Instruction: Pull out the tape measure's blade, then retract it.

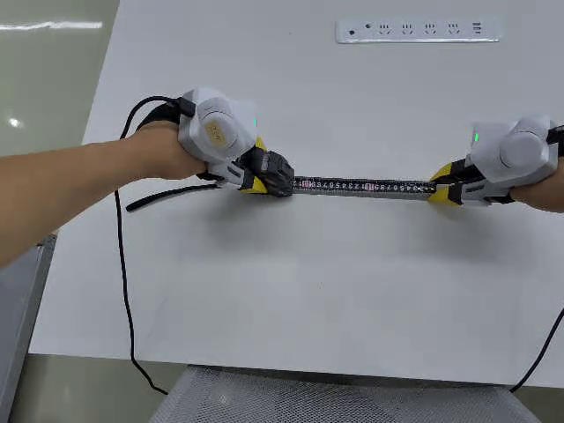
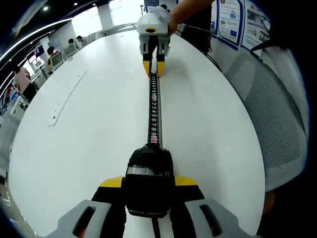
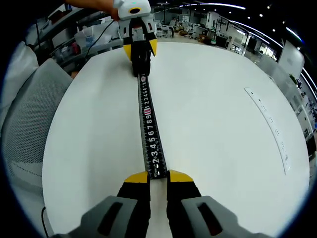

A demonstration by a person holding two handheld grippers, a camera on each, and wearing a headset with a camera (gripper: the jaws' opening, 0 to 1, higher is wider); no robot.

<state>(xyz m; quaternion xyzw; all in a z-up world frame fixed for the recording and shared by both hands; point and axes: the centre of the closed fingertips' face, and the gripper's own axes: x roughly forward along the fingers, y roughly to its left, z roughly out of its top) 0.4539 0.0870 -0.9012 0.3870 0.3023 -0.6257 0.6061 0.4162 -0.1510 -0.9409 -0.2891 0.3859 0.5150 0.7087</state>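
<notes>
Nearest us in the head view, at 6 o'clock, we see the mesh back of a chair [image 1: 335,398] at the edge of the white table [image 1: 291,291], and a black cable [image 1: 124,291] hangs past that edge at 8 o'clock. Farther in, at 9 o'clock, our left gripper [image 1: 255,174] has its yellow-tipped jaws clamped on the black tape measure case [image 1: 276,174], low over the table; we cannot tell whether the case touches it. In the left gripper view the case sits between the jaws at 6 o'clock, its mouth toward 12. From the case the blade [image 1: 361,186] runs straight toward 3 o'clock, numerals up, drawn out between the two grippers. There our right gripper [image 1: 441,193] has its jaws pinched almost together on the blade's free end, which in the right gripper view lies between the yellow tips at 6 o'clock. Farthest off, at 1 o'clock, a white power strip [image 1: 417,30] lies on the table
</notes>
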